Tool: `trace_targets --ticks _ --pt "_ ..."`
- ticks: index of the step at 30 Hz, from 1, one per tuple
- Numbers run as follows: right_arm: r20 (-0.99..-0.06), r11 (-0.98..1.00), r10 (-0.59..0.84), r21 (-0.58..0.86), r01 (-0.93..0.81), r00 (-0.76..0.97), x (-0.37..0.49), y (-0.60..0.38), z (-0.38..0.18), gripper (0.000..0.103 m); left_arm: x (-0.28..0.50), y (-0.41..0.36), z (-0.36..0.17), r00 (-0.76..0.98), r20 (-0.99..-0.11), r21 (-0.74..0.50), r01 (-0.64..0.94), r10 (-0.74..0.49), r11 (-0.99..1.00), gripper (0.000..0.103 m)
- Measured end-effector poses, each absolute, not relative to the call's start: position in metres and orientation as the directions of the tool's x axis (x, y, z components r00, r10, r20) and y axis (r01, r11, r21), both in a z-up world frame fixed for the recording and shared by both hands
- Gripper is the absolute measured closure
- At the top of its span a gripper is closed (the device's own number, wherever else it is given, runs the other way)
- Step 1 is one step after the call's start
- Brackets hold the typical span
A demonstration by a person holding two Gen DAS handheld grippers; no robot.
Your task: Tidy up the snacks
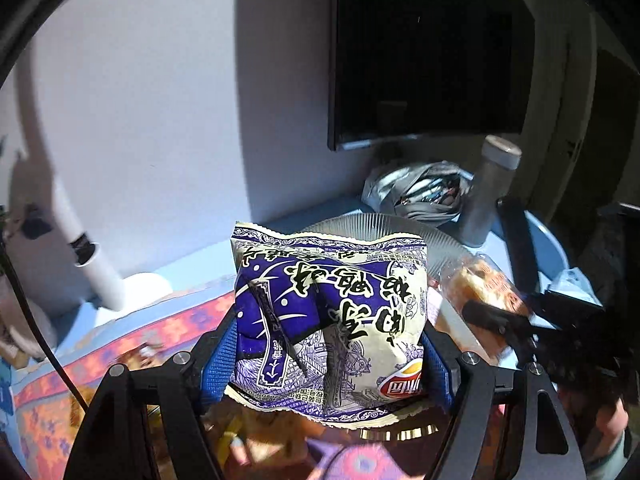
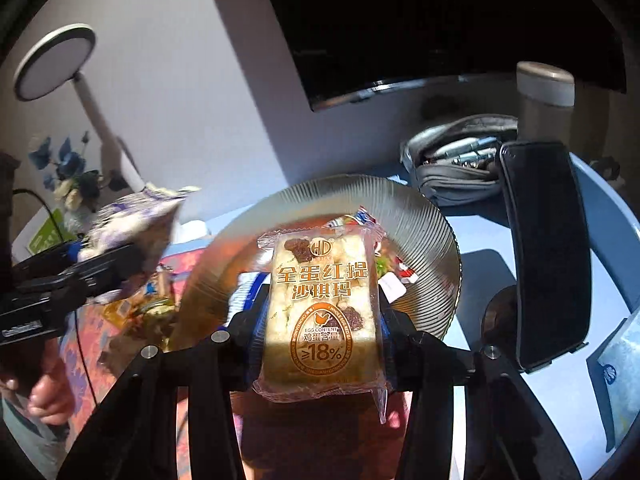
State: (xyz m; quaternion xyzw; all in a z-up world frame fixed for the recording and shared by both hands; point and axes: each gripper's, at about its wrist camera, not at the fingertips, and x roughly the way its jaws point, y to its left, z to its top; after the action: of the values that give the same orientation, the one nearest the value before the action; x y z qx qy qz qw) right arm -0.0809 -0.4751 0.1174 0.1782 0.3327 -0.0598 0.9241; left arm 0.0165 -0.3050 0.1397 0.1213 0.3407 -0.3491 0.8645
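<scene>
My left gripper [image 1: 328, 352] is shut on a purple and cream chip bag [image 1: 332, 320] and holds it above the table, in front of the ribbed glass plate [image 1: 360, 226]. My right gripper [image 2: 320, 316] is shut on a clear-wrapped sachima cake packet [image 2: 322, 304] and holds it over the glass plate [image 2: 436, 240]. A few small wrapped snacks [image 2: 396, 268] lie in the plate. In the left wrist view the right gripper [image 1: 516, 328] and its cake packet [image 1: 484, 284] show at the right. In the right wrist view the left gripper [image 2: 92, 272] and the chip bag [image 2: 136, 224] show at the left.
Loose snack packets [image 2: 136, 304] lie on the patterned cloth [image 1: 48, 400] at the left. A grey pencil case [image 2: 456, 160], a grey bottle [image 2: 544, 96] and a black phone [image 2: 548, 248] stand behind and right of the plate. A white lamp [image 2: 56, 60] and a dark monitor [image 1: 424, 52] are by the wall.
</scene>
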Motion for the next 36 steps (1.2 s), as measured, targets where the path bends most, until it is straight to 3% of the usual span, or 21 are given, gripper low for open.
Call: trace_targets --ticks 3,6,17,29,36 --pt "-0.647 0.927 0.005 0.289 0.239 0.762 -0.073 -0.481 0.112 0.055 0.028 -0.324 0.128 0.512 -0.682 -0.042 0.686 -0.522 0.726 0.025" --pt "-0.657 0.920 0.008 0.300 0.252 0.754 -0.070 -0.486 0.107 0.042 0.039 -0.334 0.118 0.485 -0.717 -0.056 0.676 -0.501 0.735 0.021" --pt "-0.636 0.939 0.021 0.278 0.204 0.772 -0.089 -0.464 0.118 0.042 0.024 -0.271 0.141 0.507 -0.661 -0.123 0.654 -0.553 0.746 0.021" --pt "-0.618 0.974 0.091 0.219 0.060 0.781 -0.100 -0.385 0.143 0.042 -0.021 -0.115 0.203 0.660 -0.519 -0.183 0.534 -0.543 0.825 0.021" --pt "-0.635 0.979 0.162 0.202 -0.039 0.756 -0.102 -0.332 0.128 0.041 -0.043 -0.035 0.182 0.715 -0.514 -0.206 0.433 -0.474 0.878 0.018"
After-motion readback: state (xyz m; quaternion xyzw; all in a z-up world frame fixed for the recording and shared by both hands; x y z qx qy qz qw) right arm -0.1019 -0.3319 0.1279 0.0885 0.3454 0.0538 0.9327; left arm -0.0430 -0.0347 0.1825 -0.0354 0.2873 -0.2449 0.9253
